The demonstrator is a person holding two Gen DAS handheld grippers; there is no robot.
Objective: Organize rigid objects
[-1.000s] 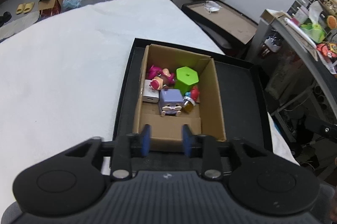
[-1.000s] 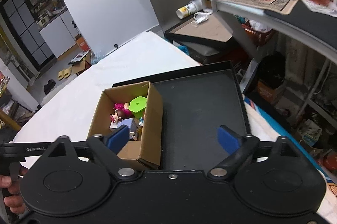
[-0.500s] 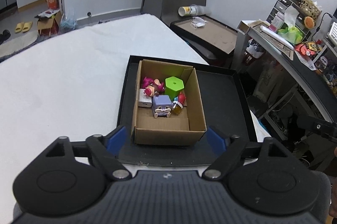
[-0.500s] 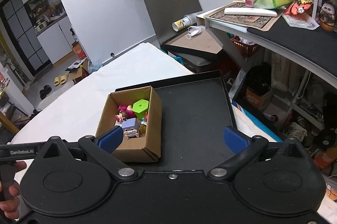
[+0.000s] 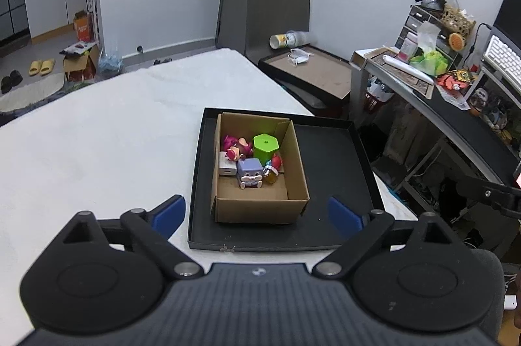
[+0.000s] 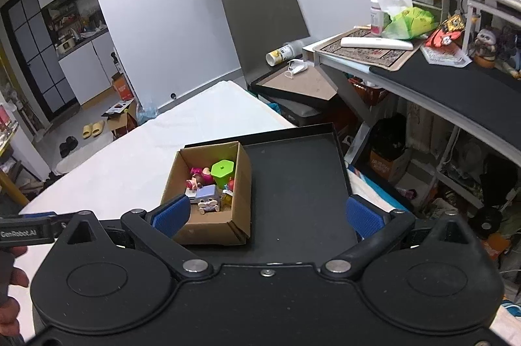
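A brown cardboard box [image 5: 260, 209] [image 6: 208, 232] stands in the left part of a black tray [image 5: 329, 170] [image 6: 299, 183] on a white-covered table. In the box lie a green hexagonal container [image 5: 265, 146] [image 6: 222, 171], a purple cube toy [image 5: 249, 172] [image 6: 207, 195], a pink figure [image 5: 235, 146], a white charger block [image 5: 226, 167] and a small yellow piece [image 5: 271, 176]. My left gripper [image 5: 257, 215] hangs above and short of the box, its jaws still opening, nothing between them. My right gripper [image 6: 265, 212] is open and empty, back from the tray.
A grey chair [image 5: 276, 4] and a framed brown board [image 5: 309, 69] with a tipped cup [image 5: 286, 39] stand behind the table. A cluttered desk [image 6: 423, 53] runs along the right. A hand [image 6: 13, 277] holds the other gripper's handle at the left edge.
The left jaws went from nearly closed at the box's near wall to wide apart. Both grippers pulled back and rose, so the box and tray look smaller.
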